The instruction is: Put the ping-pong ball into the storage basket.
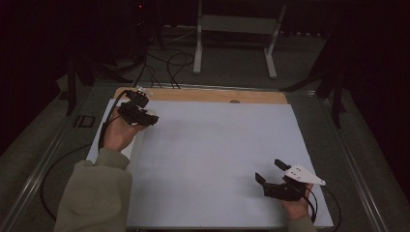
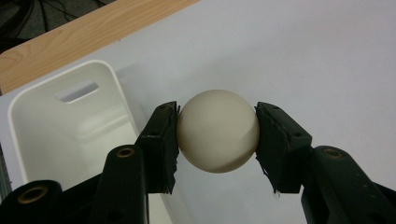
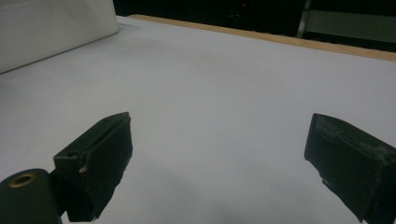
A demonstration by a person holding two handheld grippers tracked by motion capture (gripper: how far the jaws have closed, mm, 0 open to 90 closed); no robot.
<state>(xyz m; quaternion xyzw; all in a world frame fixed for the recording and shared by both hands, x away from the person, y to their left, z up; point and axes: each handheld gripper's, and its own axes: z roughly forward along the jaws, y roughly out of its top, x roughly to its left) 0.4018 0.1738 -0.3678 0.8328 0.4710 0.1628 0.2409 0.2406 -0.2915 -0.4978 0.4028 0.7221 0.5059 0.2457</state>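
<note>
**One ball held, one white bin waiting at the worktop's far left**

One cream-coloured ball [image 2: 217,131] sits clamped between the pads of our left tongs [image 2: 217,135], pinched across its widest part so that it cannot roll out either way. We hold it raised at the far left of the worktop [image 1: 217,159], just beside the open white bin [image 2: 56,135], whose rim and slotted handle show directly to the left of the ball in the left gripper view. We judge that this is a carry with the drop still to come: the ball is beside the bin's mouth and not yet over it, and the bin looks empty in the part we can see.

Our right tongs [image 1: 270,175] rest low at the near right, well apart from the ball, jaws spread wide with nothing between them. We read this as a hand parked out of the way, since the work needs only one side. In the right gripper view the bin's pale wall appears at the far left corner.

White sheeting covers nearly the whole worktop, leaving a strip of bare wood [image 1: 203,94] along the far edge. Beyond it the room is dark; we make out a white metal stand [image 1: 237,29] on a grey floor and black cables [image 1: 164,67] trailing toward the worktop.
</note>
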